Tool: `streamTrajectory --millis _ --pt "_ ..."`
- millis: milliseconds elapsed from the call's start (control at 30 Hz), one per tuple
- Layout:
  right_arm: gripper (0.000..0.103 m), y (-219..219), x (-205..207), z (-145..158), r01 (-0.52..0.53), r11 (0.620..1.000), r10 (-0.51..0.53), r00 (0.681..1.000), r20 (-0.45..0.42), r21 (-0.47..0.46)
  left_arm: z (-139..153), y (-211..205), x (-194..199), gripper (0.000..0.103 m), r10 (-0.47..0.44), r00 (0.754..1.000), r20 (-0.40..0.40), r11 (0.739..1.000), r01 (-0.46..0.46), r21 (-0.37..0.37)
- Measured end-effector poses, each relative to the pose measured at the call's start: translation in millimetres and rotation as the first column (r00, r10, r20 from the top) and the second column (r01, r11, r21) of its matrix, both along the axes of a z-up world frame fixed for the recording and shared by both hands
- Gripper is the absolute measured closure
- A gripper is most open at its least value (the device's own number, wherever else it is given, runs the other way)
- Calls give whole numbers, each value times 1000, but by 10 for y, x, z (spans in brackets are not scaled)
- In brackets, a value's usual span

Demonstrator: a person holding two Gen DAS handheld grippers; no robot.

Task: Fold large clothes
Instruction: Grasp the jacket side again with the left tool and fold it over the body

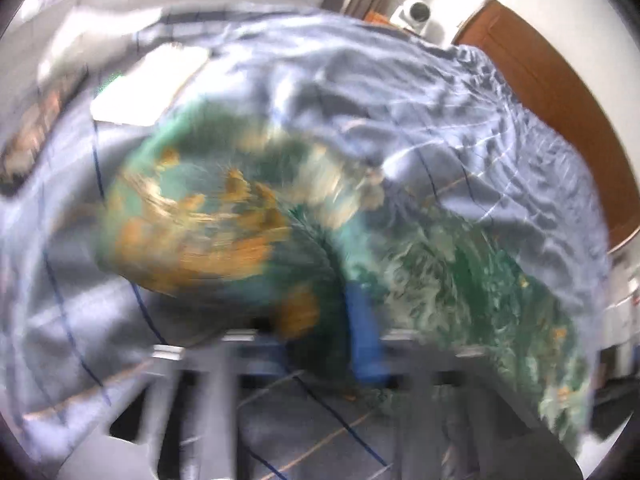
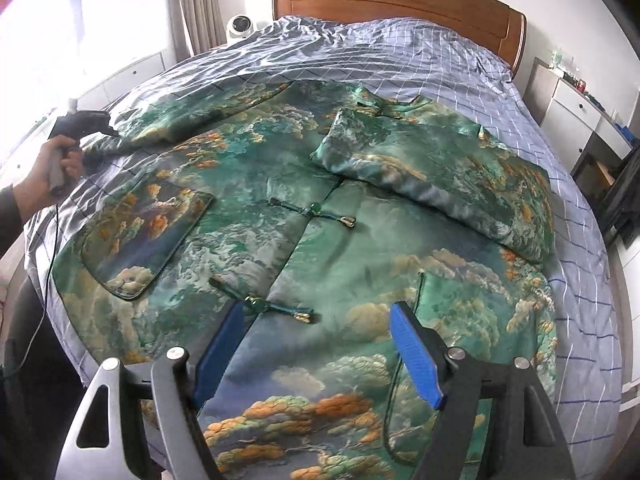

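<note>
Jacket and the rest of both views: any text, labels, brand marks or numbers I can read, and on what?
None readable.
Jacket: printed clouds and trees only, no label showing.
Nightstand: small items on top, too small to read.
Left wrist view: too blurred for any text.

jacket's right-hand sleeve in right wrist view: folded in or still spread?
Folded in. That sleeve lies across the jacket chest; the other sleeve stretches outward.

Right claw (image 2: pixel 318 354) — blue ribbed pads, black arms, silver screws, grey frame — bare-skinned left hand (image 2: pixel 48 164), dark sleeve
</note>
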State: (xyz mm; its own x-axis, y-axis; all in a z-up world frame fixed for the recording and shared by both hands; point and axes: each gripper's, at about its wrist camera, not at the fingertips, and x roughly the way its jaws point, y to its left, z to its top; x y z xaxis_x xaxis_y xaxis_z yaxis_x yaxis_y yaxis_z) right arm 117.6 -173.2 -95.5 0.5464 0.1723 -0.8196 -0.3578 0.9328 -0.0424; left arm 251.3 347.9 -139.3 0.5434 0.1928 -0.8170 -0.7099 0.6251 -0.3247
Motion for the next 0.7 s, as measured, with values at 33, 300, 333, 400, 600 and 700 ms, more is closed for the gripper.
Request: streamTrajectory --millis 33,300,333,400,600,700 --pt "26 3 -14 -8 1 1000 -1 1000 -2 1 76 -45 17 90 -12 1000 6 999 12 44" --pt "26 -70 -125 -2 17 999 -17 1000 1 30 947 -1344 98 92 -324 945 -38 733 276 622" --pt "26 -95 -136 5 25 999 -25 1000 4 37 1017 -1615 94 92 -380 923 -61 660 317 681" --pt "26 -147 -152 17 41 998 -41 999 7 49 1089 -2044 102 92 -466 879 -104 535 374 758" --pt "26 -368 -200 86 100 992 -102 995 22 81 846 -3240 11 92 -656 710 -258 262 535 803" --pt "26 -510 -229 126 131 987 -135 990 35 90 522 -3758 0 79 -706 618 -345 195 638 745"
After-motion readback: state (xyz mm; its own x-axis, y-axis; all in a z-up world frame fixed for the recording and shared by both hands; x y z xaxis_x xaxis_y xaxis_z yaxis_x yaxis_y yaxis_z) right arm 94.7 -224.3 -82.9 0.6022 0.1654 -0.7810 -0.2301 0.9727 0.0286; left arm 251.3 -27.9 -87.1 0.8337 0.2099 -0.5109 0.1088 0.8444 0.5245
